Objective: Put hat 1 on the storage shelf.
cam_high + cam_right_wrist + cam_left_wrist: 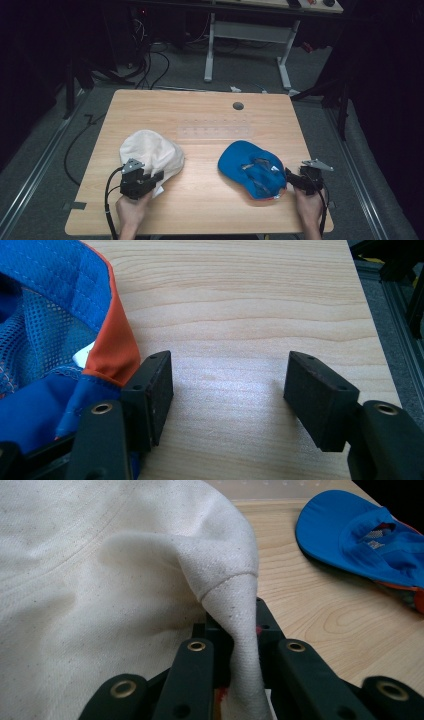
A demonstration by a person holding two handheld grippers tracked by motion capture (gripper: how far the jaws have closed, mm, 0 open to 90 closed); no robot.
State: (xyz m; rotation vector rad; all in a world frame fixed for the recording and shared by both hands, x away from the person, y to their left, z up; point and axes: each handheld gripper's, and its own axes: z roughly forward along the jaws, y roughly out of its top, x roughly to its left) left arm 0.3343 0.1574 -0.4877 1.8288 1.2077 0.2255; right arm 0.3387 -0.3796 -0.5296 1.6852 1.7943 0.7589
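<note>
Pinching a fold of the cream cloth hat, the left gripper is sitting at the near left of the wooden bench, with the person's left hand holding it from below. In the left gripper view the jaws are pressed together on a twisted ridge of the cream cloth hat, which is rising out of the left gripper and spreading up and to the left; the fabric is showing a stitched seam along the fold. The blue cap is lying farther off on the bench, well apart from the cream one.

In the high view the blue cap is lying upturned on the right half of the bench, its mesh lining and orange edge facing up. The right gripper is resting just beside the cap's near right edge, held by the right hand. In the right gripper view the jaws of the right gripper are standing spread, with bare bench between them; the blue cap is lying against the outer side of the left-hand jaw, its orange trim touching that jaw's top corner, and nothing is being gripped. A cable is trailing from each gripper toward the near edge.
</note>
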